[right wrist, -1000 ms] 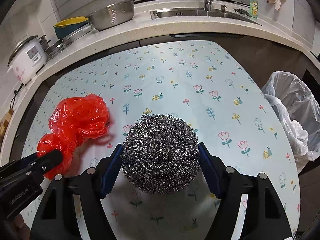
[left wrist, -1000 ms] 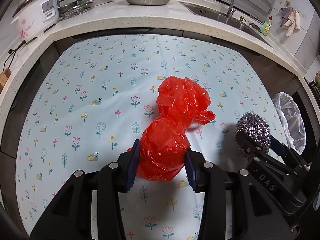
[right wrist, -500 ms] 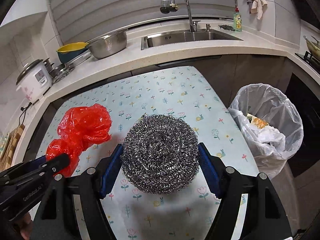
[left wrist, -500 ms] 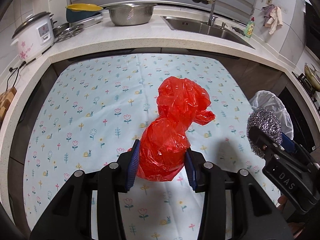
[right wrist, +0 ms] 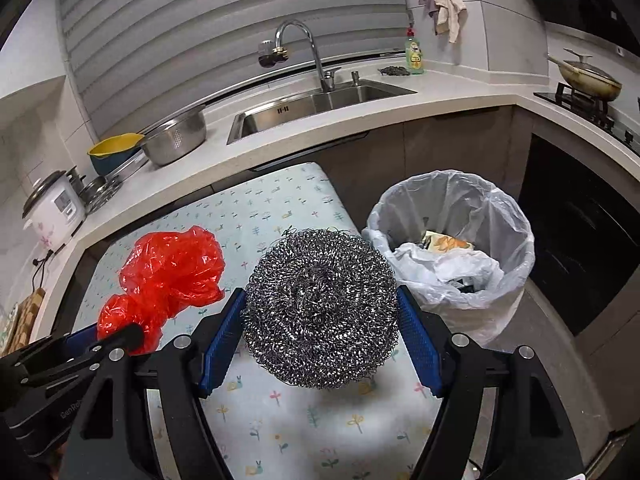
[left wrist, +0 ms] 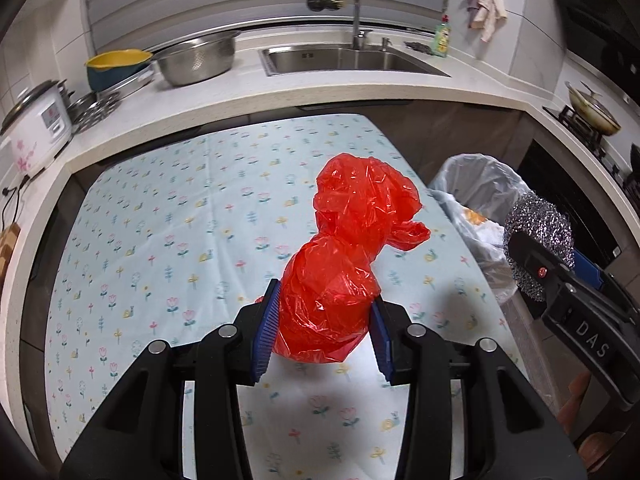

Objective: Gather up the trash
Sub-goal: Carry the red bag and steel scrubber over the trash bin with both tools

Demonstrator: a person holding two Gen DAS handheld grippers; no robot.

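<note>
My left gripper (left wrist: 324, 320) is shut on a crumpled red plastic bag (left wrist: 344, 256), held in the air above the flower-patterned tablecloth (left wrist: 168, 216). A round steel wool scourer (right wrist: 320, 308) sits squeezed between the blue pads of my right gripper (right wrist: 320, 332), also lifted off the table. In the left wrist view the scourer (left wrist: 538, 232) and right gripper show at the right, near the bin. In the right wrist view the red bag (right wrist: 168, 276) hangs at the left. A trash bin (right wrist: 452, 248) lined with a white bag stands just beyond the table's right edge, with rubbish inside.
A kitchen counter wraps around the table, with a sink (right wrist: 320, 104) and tap, a steel colander (left wrist: 196, 60), a yellow bowl, a rice cooker (left wrist: 32, 128) and a dish soap bottle (right wrist: 414, 54). A stove with a pan (right wrist: 588, 76) is at the far right.
Both grippers have risen off the table and moved right toward the bin, each still holding its item. The bin and sink have come fully into view.
</note>
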